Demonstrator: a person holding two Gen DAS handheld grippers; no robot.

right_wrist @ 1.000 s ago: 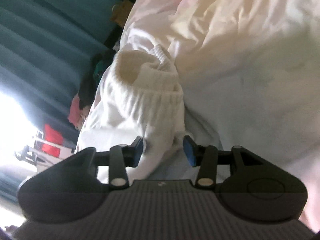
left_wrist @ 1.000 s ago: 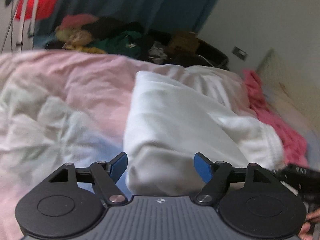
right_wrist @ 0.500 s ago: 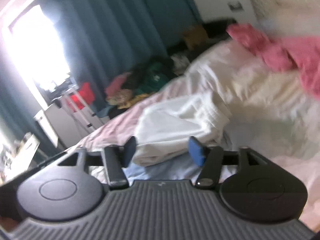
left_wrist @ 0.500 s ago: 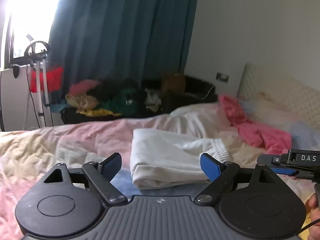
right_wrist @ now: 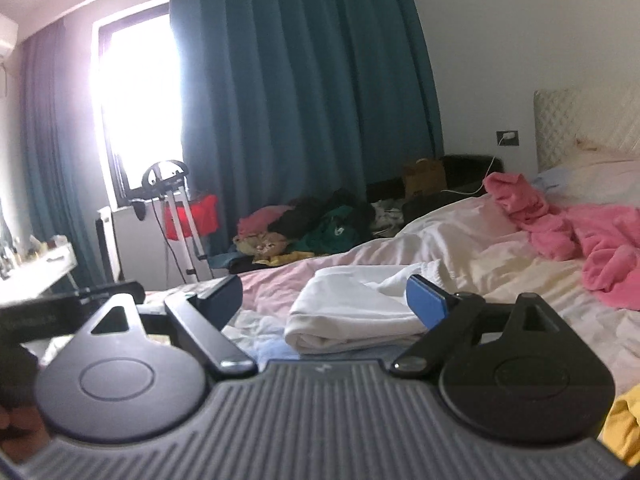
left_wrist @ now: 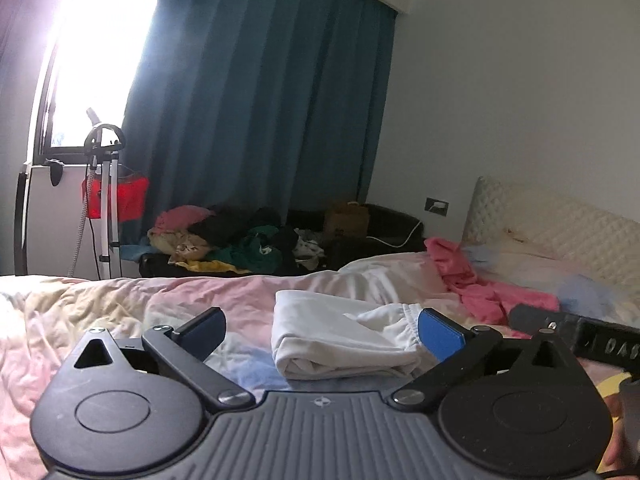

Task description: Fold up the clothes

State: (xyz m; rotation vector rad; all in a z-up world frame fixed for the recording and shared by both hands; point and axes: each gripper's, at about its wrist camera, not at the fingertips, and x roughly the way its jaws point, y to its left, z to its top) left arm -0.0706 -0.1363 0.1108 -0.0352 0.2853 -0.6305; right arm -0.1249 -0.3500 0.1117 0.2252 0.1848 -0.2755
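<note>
White folded garment (left_wrist: pixel 340 338) lies flat, long axis crosswise, waistband rightward.

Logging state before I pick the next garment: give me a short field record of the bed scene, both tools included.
left tool: open, holding nothing, raised above the bed
right tool: open, holding nothing, raised above the bed
folded white garment with elastic waistband: lies folded on the bed, ahead of both tools, touched by neither
pastel pink and cream bed cover: rumpled, under the white garment
crumpled pink fleece garment: unfolded, near the quilted cream headboard
pile of mixed coloured clothes: beyond the bed, in front of the teal curtain
</note>
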